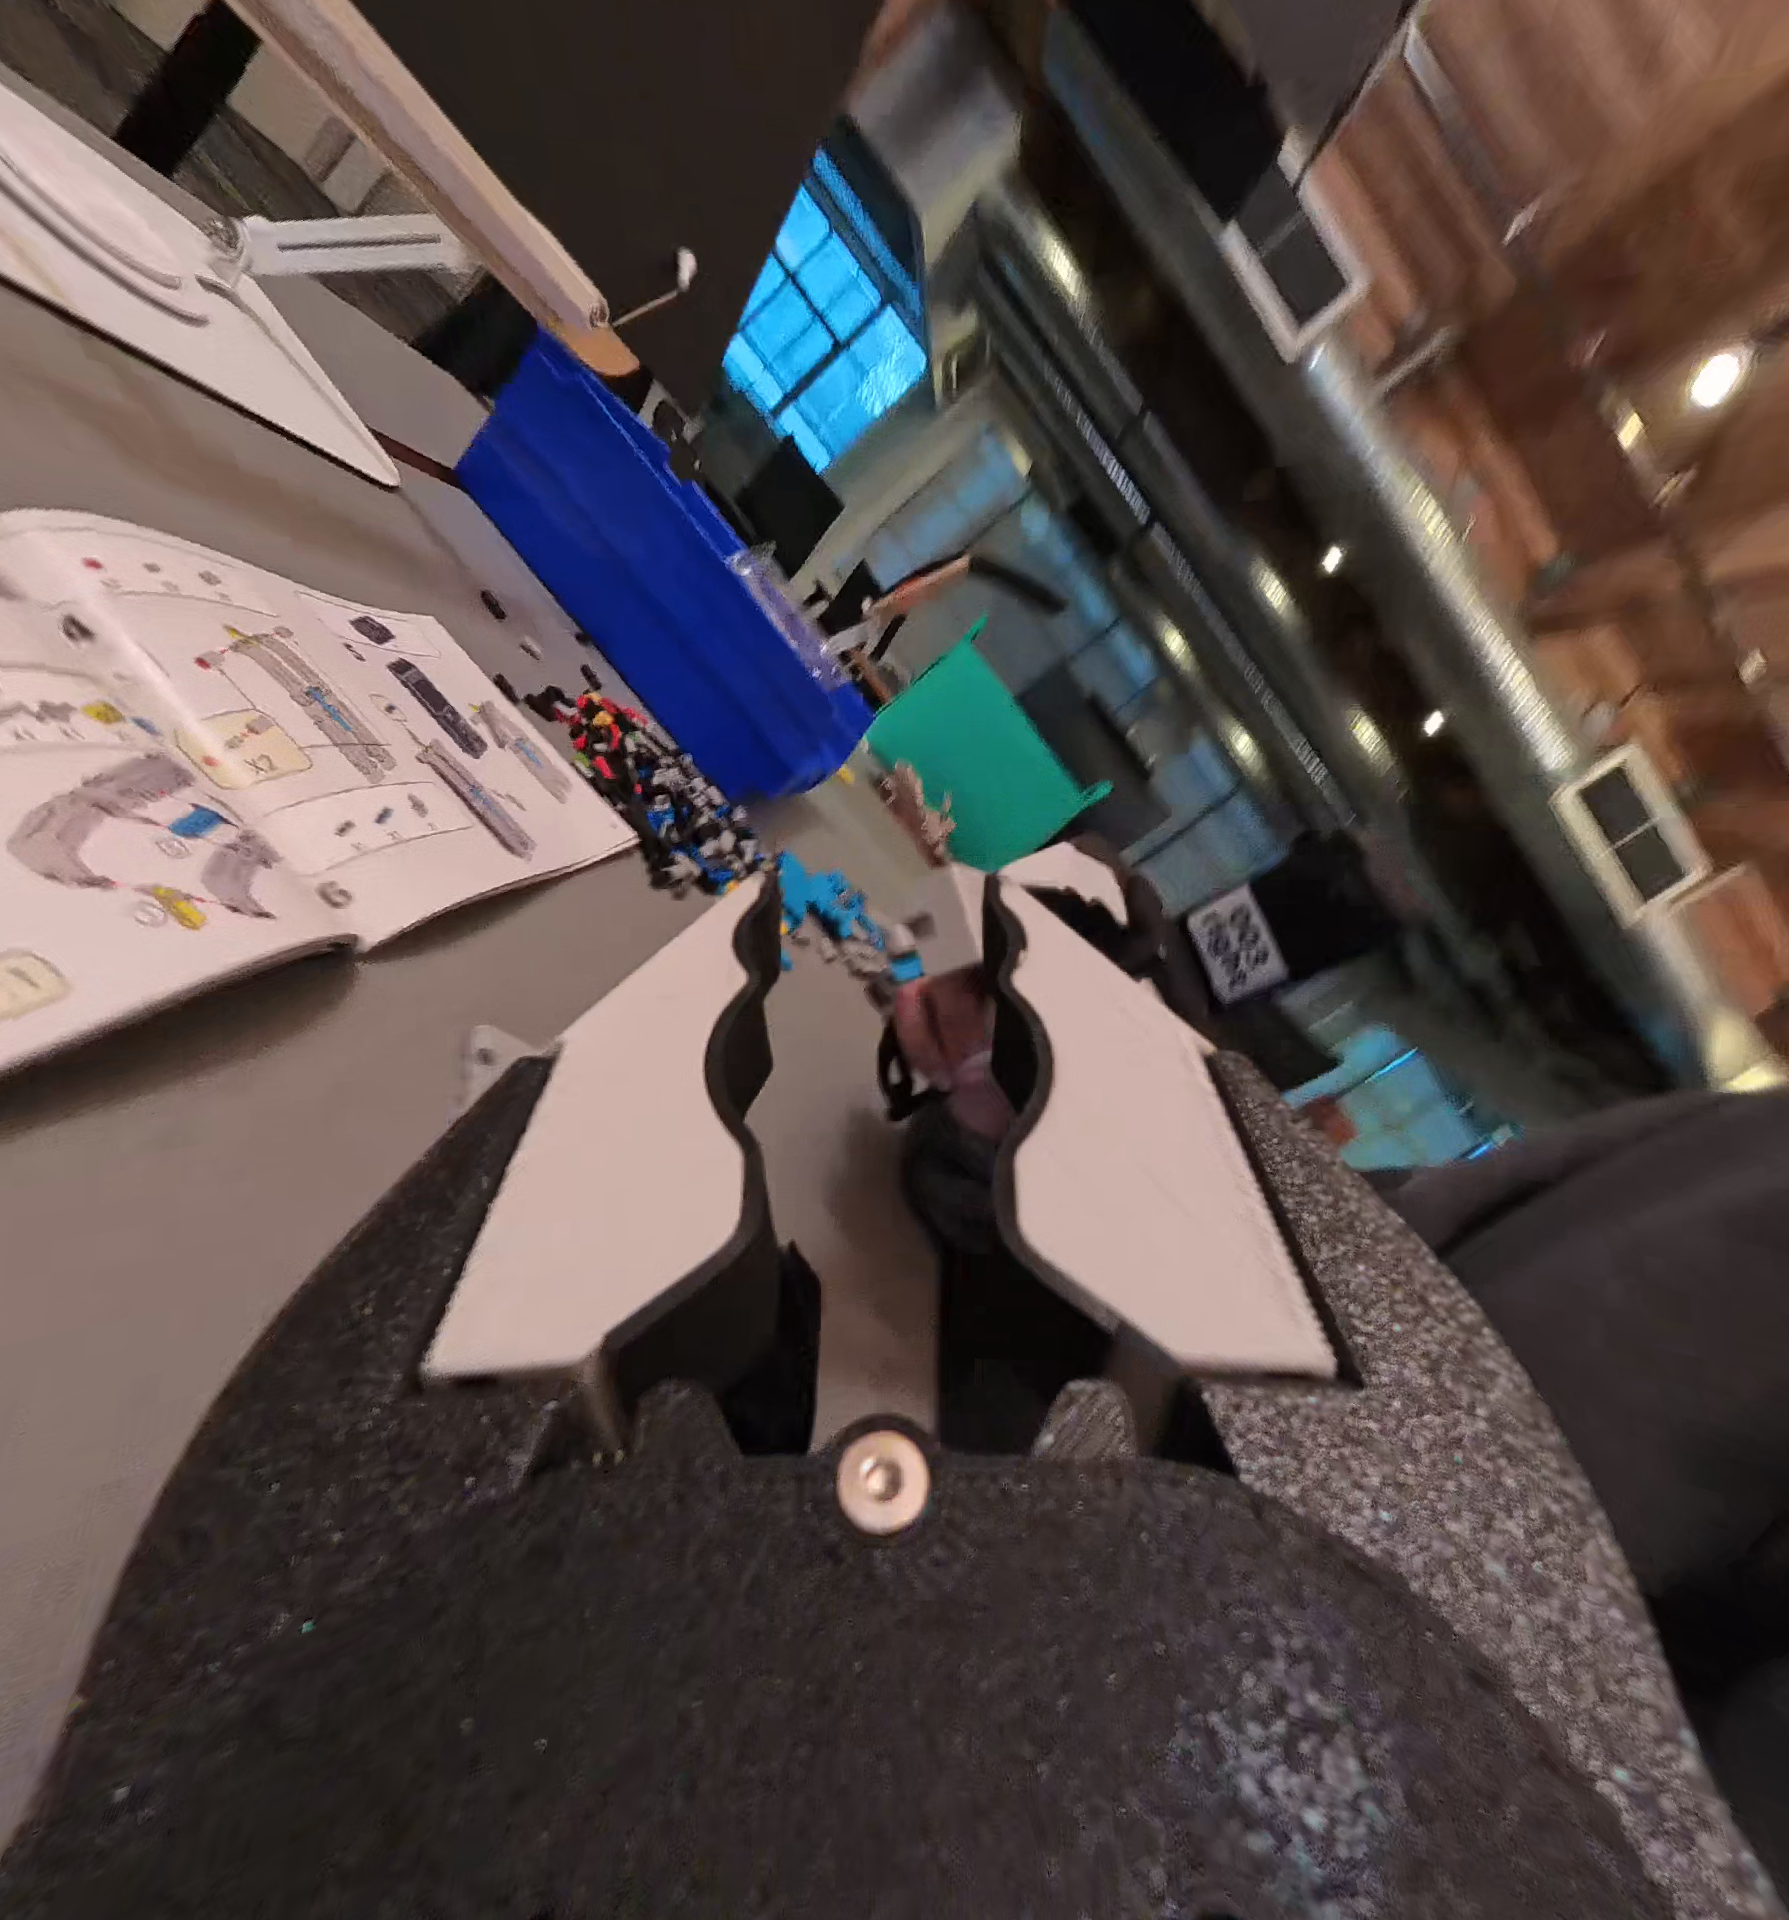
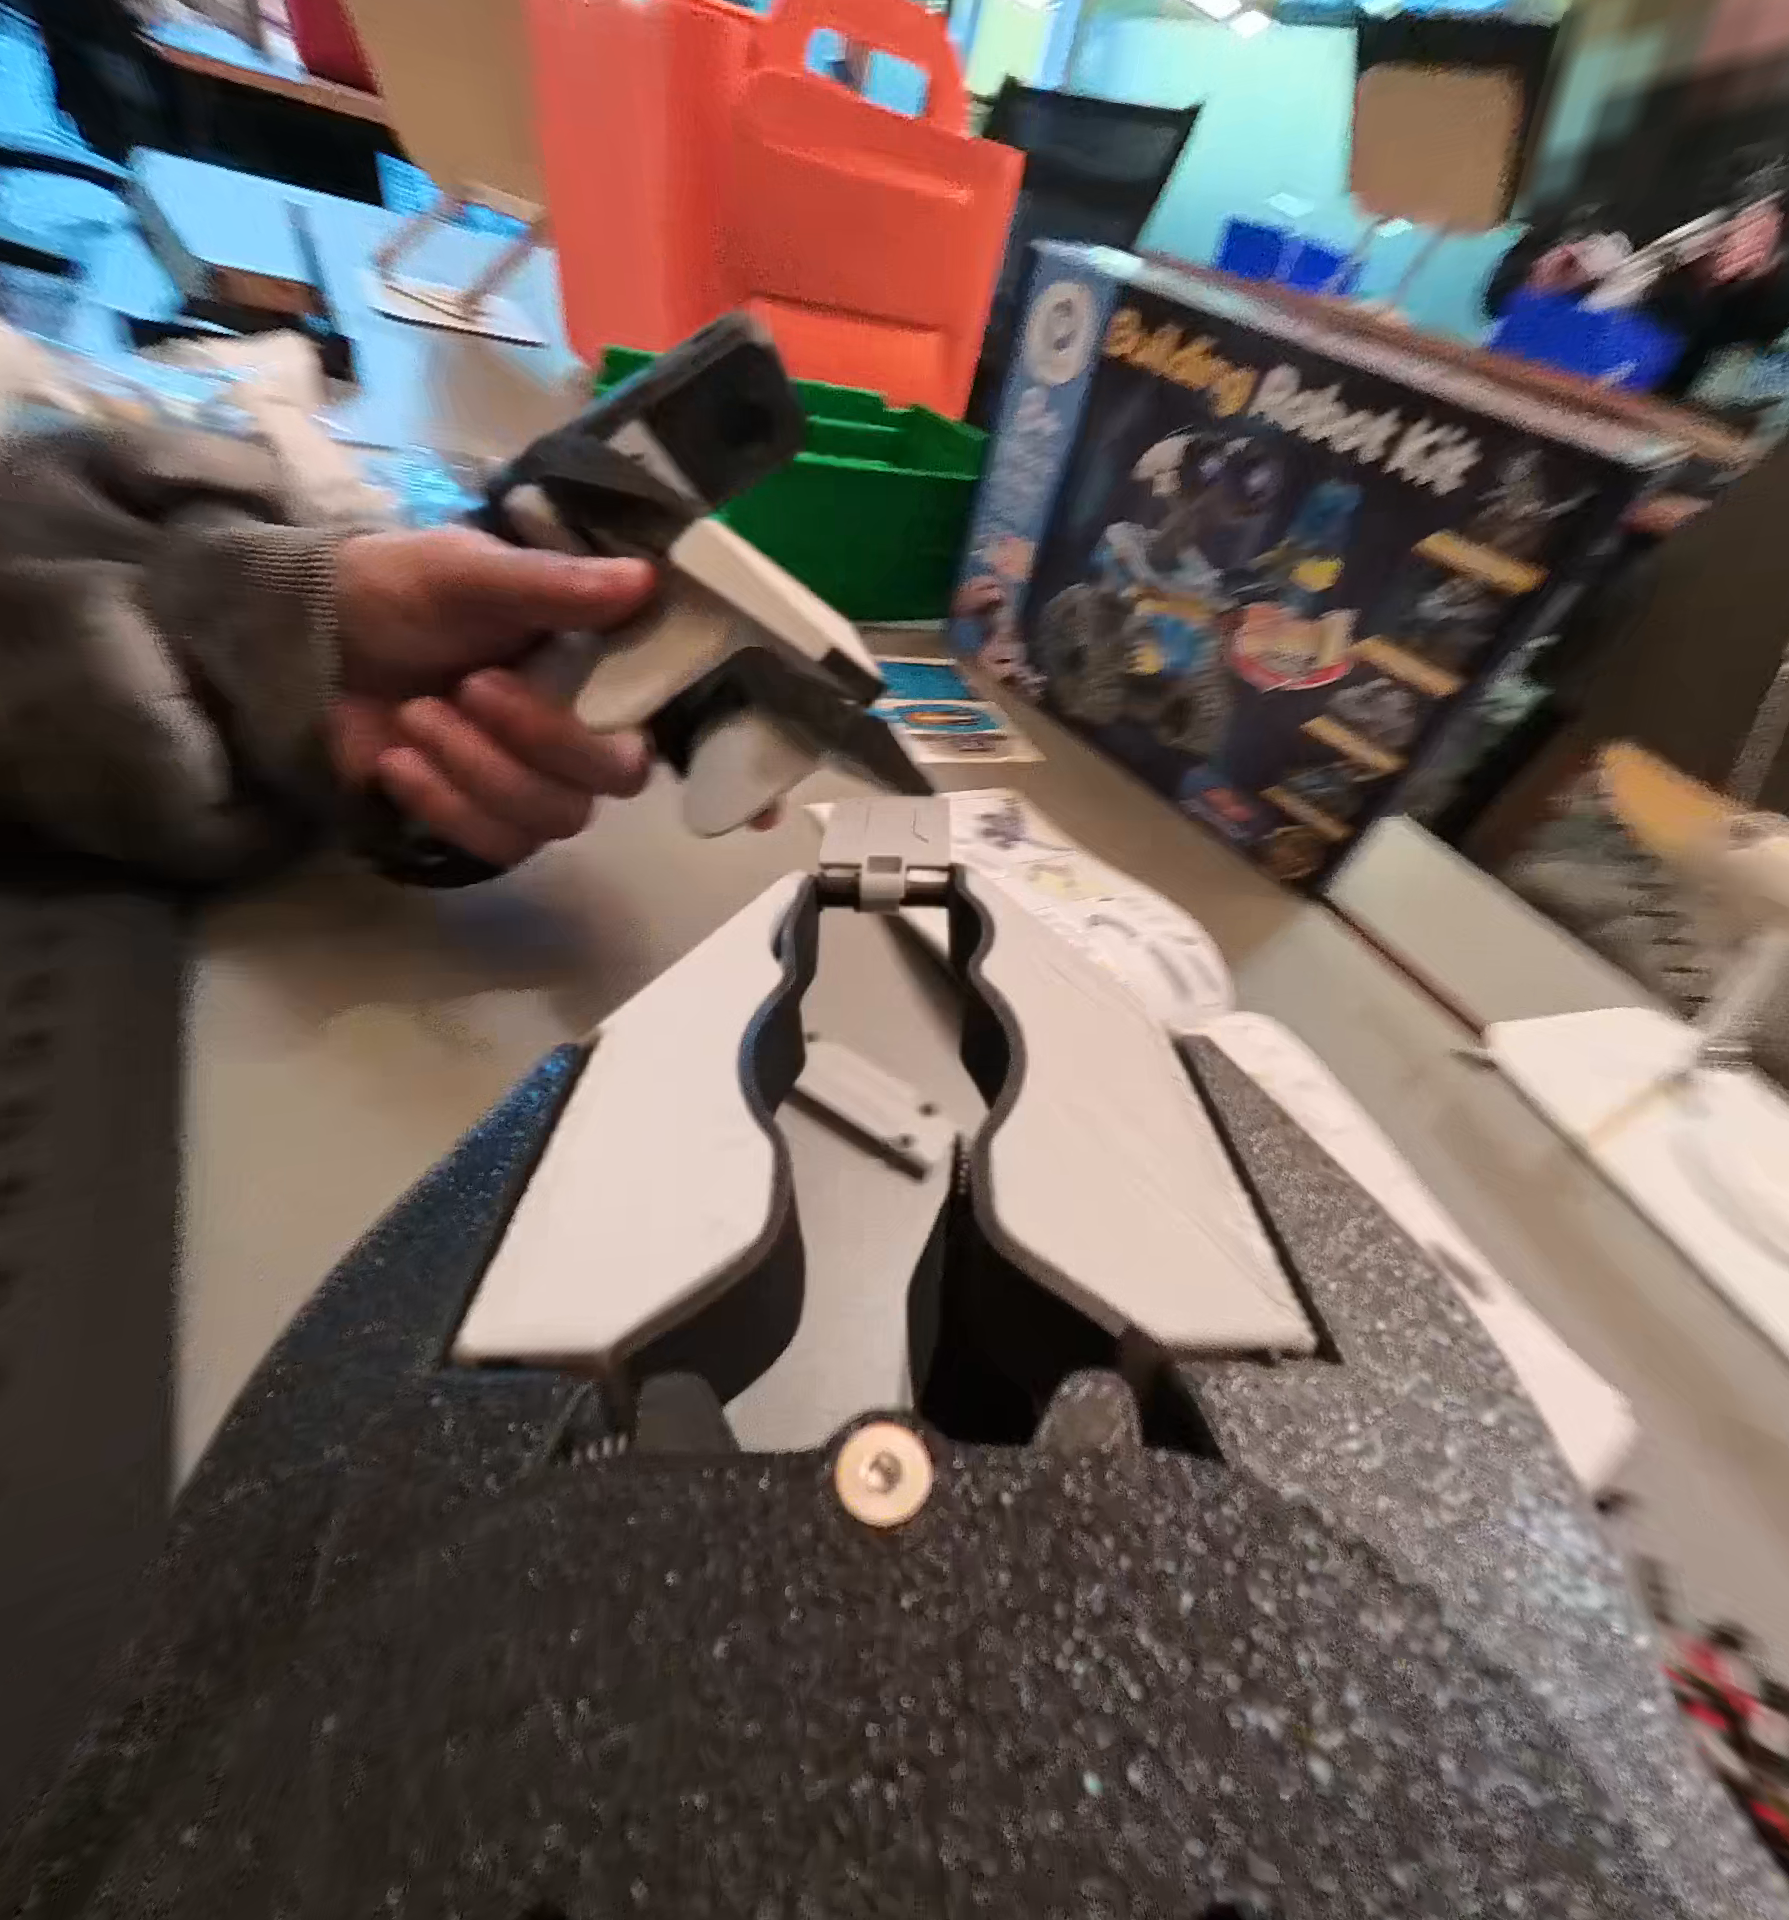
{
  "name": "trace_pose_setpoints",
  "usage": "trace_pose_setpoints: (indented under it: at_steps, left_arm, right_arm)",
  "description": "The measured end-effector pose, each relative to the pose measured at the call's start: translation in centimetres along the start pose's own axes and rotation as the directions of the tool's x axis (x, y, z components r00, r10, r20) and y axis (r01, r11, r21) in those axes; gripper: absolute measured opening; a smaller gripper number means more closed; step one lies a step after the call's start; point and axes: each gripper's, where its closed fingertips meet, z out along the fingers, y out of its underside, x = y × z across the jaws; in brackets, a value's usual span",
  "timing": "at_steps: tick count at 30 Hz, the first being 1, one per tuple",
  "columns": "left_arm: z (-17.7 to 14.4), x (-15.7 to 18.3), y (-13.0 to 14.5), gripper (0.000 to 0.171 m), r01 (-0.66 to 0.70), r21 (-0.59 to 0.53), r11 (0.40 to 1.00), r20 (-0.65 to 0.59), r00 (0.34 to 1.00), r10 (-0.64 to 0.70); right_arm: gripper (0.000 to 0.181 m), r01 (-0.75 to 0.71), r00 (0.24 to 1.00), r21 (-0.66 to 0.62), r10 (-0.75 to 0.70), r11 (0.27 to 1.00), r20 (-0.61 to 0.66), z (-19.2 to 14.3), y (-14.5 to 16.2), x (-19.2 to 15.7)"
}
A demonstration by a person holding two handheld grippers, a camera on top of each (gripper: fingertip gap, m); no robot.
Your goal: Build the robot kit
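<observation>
My right gripper (image 2: 882,883) is shut on a small grey hinged brick part (image 2: 882,847) and holds it at the fingertips above the grey table (image 2: 370,1039). Another flat grey part (image 2: 869,1112) shows lower down between its fingers. A hand (image 2: 474,665) holds my left gripper (image 2: 895,774) just above and left of the held part, pointing down at it. In the left wrist view my left gripper (image 1: 879,904) is open and empty. Blue brick pieces (image 1: 828,914) and a pile of small mixed pieces (image 1: 661,790) lie beyond its tips.
An open instruction booklet (image 1: 194,748) lies on the table. A blue bin (image 1: 641,592) and a teal bin (image 1: 983,758) stand behind the pile. A dark printed kit box (image 2: 1285,582), a green bin (image 2: 869,499) and an orange carrier (image 2: 765,197) stand at the back. Across from one pair of fingers to the other is roughly 6 cm.
</observation>
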Motion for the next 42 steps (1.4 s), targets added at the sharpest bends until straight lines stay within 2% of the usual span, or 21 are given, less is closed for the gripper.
trace_pose_setpoints:
  at_steps: [2,5,7,11,14,17,22,24,26,27,29,31,33,35,36,37,39,42]
  left_arm:
    - [0.6,0.7,0.5,0.038,0.069,0.046,0.997,-0.025,0.997,-0.068]
    - [2.2,2.3,2.3,0.038,0.131,0.056,0.99,-0.092,0.988,-0.126]
    - [3.0,3.3,2.6,0.038,0.184,0.09,0.979,-0.159,0.973,-0.168]
    - [3.1,5.3,2.1,0.037,0.225,0.129,0.966,-0.284,0.941,-0.181]
    - [2.8,5.2,1.7,0.03,0.193,0.171,0.966,-0.257,0.955,-0.145]
    - [2.7,4.3,1.7,0.01,0.193,0.183,0.964,-0.215,0.965,-0.152]
    - [2.5,4.5,1.6,0.007,0.182,0.182,0.966,-0.22,0.965,-0.141]
    - [2.2,4.5,1.6,0.005,0.15,0.162,0.975,-0.209,0.971,-0.114]
    - [1.4,3.8,0.7,0.005,0.076,0.172,0.982,-0.137,0.989,-0.053]
    - [0.8,3.4,0.1,0.005,0.023,0.17,0.985,-0.094,0.996,-0.007]
    - [-0.5,2.4,-0.9,0.005,-0.092,0.145,0.985,0.0,0.996,0.093]
    - [-1.5,1.3,-1.5,0.005,-0.19,0.119,0.975,0.096,0.979,0.179]
    - [-2.1,0.1,-1.7,0.005,-0.248,0.09,0.965,0.185,0.956,0.228]
    - [-2.1,0.1,-1.5,0.006,-0.243,0.088,0.966,0.181,0.958,0.224]
    - [-2.0,0.3,-1.4,0.005,-0.23,0.095,0.969,0.16,0.964,0.213]
    - [-1.9,0.5,-1.3,0.006,-0.223,0.095,0.97,0.145,0.967,0.208]
    - [-1.8,0.7,-1.0,0.006,-0.231,0.078,0.97,0.133,0.966,0.22]
    - [-1.5,1.4,-0.3,0.006,-0.253,0.046,0.966,0.092,0.964,0.248]
  right_arm:
    - [0.023,0.094,0.985,-0.013,-0.095,0.995,-0.143,0.0,-0.7,1.1]
    - [0.023,0.138,0.946,-0.014,-0.136,0.99,-0.295,-0.1,-1.8,2.0]
    - [0.023,0.126,0.954,0.007,-0.119,0.992,-0.273,0.6,-2.3,1.0]
    - [0.023,0.163,0.927,-0.018,-0.16,0.986,-0.339,1.0,-2.6,0.9]
    - [0.023,0.172,0.928,-0.037,-0.175,0.984,-0.329,1.4,-2.2,0.5]
    - [0.023,0.178,0.926,-0.037,-0.18,0.983,-0.332,1.5,-2.4,0.3]
    - [0.024,0.179,0.931,-0.009,-0.172,0.984,-0.323,1.6,-2.5,0.0]
    - [0.025,0.112,0.953,0.036,-0.097,0.993,-0.287,1.7,-2.6,-0.1]
    - [0.04,-0.007,0.969,0.067,0.024,0.998,-0.246,1.3,-2.6,0.7]
    - [0.041,-0.068,0.975,0.08,0.084,0.994,-0.204,0.8,-2.9,1.4]
    - [0.038,-0.165,0.982,0.081,0.172,0.983,-0.083,0.1,-3.9,2.9]
    - [0.027,-0.189,0.981,-0.002,0.188,0.982,-0.041,0.3,-3.9,6.3]
    - [0.035,-0.15,0.989,-0.195,0.149,0.969,-0.017,2.1,-1.6,10.5]
    - [0.038,-0.029,0.999,-0.428,0.038,0.904,0.014,4.5,3.3,15.3]
    - [0.035,0.026,1.0,-0.499,-0.03,0.866,0.0,6.0,5.7,18.3]
    - [0.029,0.045,0.998,-0.525,-0.058,0.85,-0.008,7.7,7.8,20.7]
    - [0.029,0.044,0.999,-0.545,-0.039,0.837,0.022,10.6,11.3,23.5]
    - [0.031,0.058,0.998,-0.534,-0.055,0.843,0.022,13.6,13.7,25.9]
